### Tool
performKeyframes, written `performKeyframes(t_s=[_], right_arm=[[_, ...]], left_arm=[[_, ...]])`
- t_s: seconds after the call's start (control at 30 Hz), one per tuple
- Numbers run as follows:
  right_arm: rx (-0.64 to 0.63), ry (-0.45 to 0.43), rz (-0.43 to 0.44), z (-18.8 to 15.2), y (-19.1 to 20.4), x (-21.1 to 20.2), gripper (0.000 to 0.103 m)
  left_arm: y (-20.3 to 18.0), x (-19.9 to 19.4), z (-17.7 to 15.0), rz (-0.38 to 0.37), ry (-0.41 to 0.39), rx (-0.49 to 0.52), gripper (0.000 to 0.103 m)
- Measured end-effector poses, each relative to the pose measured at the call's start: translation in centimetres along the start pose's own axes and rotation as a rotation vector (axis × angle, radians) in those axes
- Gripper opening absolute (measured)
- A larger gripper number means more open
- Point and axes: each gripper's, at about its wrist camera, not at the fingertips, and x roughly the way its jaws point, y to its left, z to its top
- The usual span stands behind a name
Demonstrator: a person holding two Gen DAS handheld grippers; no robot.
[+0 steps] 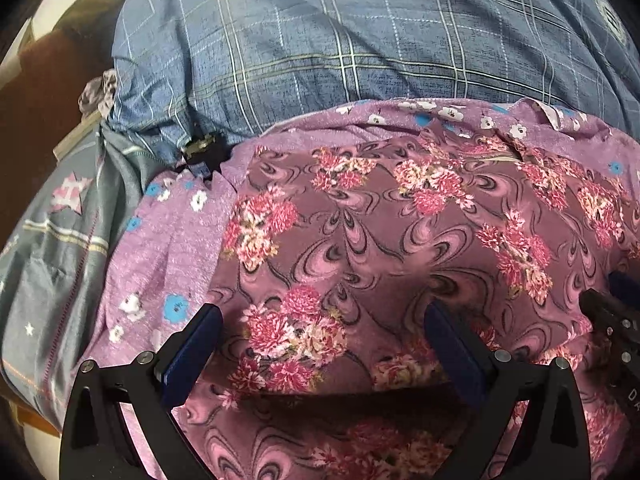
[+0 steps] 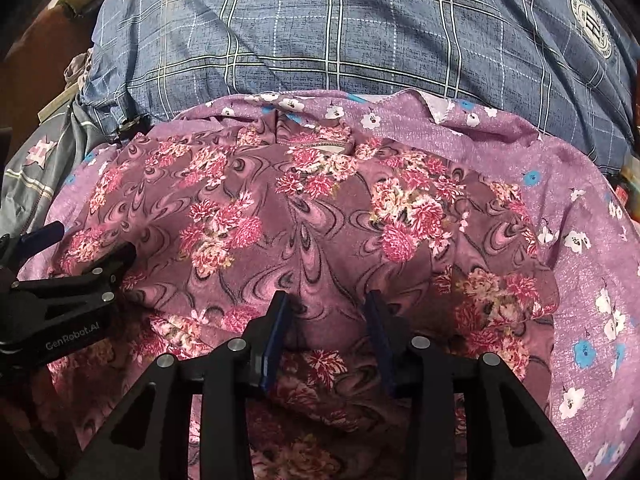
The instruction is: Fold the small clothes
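A mauve garment with pink flower print lies spread on a lilac cloth with white and blue flowers. My left gripper is open wide just above the garment's near part, with nothing between its fingers. My right gripper is partly open, its blue-padded fingers resting either side of a raised fold of the garment without pinching it. The left gripper shows at the left edge of the right wrist view; the right gripper shows at the right edge of the left wrist view.
A blue checked quilt bulges behind the clothes. A grey sheet with star print lies at the left. A small dark object sits at the quilt's edge. Brown furniture stands far left.
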Motion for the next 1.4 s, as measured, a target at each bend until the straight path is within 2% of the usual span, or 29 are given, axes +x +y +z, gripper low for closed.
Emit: performKeyframes(t_s=[0.1, 0.43, 0.7, 0.87, 0.97, 1.07, 1.17, 1.3, 1.4], right_arm=[[-0.004, -0.004, -0.01, -0.1, 0.2, 0.0, 0.041], [0.002, 0.002, -0.011, 0.1, 0.1, 0.2, 0.041], [0.004, 0.01, -0.011, 0.2, 0.1, 0.3, 0.043], [-0.005, 0.002, -0.006, 0.1, 0.0, 0.3, 0.043], [-0.007, -0.011, 0.011, -0.1, -0.2, 0.0, 0.044], [-0.006, -0.029, 0.063, -0.5, -0.9, -1.0, 0.045], [-0.004, -0.071, 0.117, -2.0, -2.4, -3.2, 0.047], [0.034, -0.143, 0.145, -4.1, -4.6, -7.3, 0.048], [0.13, -0.196, 0.186, -6.9, -6.4, -11.1, 0.055]], left_arm=[[0.3, 0.8, -0.1, -0.02, 0.009, -0.02, 0.102], [0.5, 1.4, -1.5, -0.04, -0.048, -0.074, 0.103], [1.1, 1.8, -1.7, -0.079, -0.036, -0.105, 0.103], [1.2, 1.7, -1.7, -0.076, -0.045, -0.101, 0.103], [1.3, 1.6, -1.7, -0.085, -0.048, -0.103, 0.103], [1.7, 1.0, -1.9, -0.104, -0.031, -0.088, 0.102], [3.3, -1.5, -3.6, -0.106, -0.046, -0.089, 0.102], [6.1, -6.7, -8.7, -0.038, -0.101, -0.114, 0.102], [8.0, -10.0, -13.2, -0.013, -0.105, -0.107, 0.102]])
